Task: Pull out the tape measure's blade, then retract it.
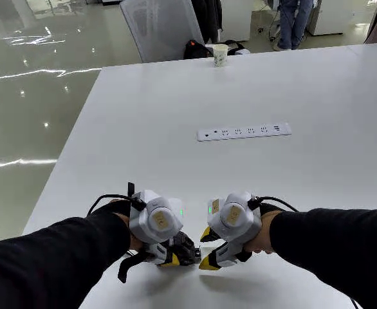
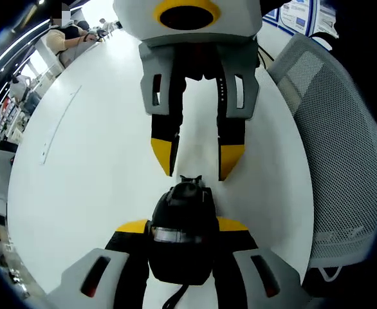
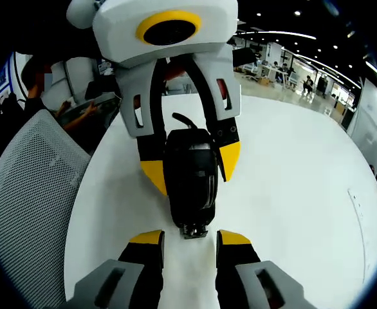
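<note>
Headset cam looks forward and down over the long white table (image 1: pixel 253 96), with the left gripper (image 1: pixel 179 252) and right gripper (image 1: pixel 206 250) close in at the bottom edge. The two gripper cams sit low over that table, nose to nose and really close, each staring straight at the other. Both catch the black tape measure (image 2: pixel 182 238) between them, plus the grey mesh chair (image 2: pixel 343 148) off to one side.
</note>
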Demonstrator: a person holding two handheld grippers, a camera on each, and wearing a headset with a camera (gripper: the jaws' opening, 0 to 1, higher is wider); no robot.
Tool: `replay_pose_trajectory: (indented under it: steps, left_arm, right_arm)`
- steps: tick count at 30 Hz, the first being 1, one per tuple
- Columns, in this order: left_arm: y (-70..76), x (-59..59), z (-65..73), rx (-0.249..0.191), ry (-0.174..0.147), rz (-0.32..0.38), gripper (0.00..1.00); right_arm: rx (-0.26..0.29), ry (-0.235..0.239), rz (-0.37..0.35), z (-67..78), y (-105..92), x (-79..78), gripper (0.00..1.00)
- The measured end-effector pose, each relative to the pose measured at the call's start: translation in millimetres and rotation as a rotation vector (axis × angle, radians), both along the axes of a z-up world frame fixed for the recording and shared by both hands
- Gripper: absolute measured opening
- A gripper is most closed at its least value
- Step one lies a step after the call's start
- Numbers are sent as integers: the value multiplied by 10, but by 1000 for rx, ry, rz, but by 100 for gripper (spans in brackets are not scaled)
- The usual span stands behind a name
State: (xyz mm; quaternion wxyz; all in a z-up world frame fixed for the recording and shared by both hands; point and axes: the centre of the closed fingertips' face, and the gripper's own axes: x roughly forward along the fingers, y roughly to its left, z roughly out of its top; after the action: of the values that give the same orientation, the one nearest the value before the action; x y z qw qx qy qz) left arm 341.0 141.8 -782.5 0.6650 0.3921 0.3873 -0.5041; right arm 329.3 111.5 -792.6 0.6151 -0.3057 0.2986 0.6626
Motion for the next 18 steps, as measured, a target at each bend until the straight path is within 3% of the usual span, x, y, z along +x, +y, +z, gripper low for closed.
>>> replay_pose_trajectory:
  steps: [8, 18]
  left_arm:
    - [6, -7, 7, -20, -7, 14, 33]
    - [3, 5, 7, -40, -14, 13, 33]
  right_arm:
    - [-22, 0, 16, -90, 12, 15, 22]
    - [-44, -42, 56, -148, 76, 28, 13]
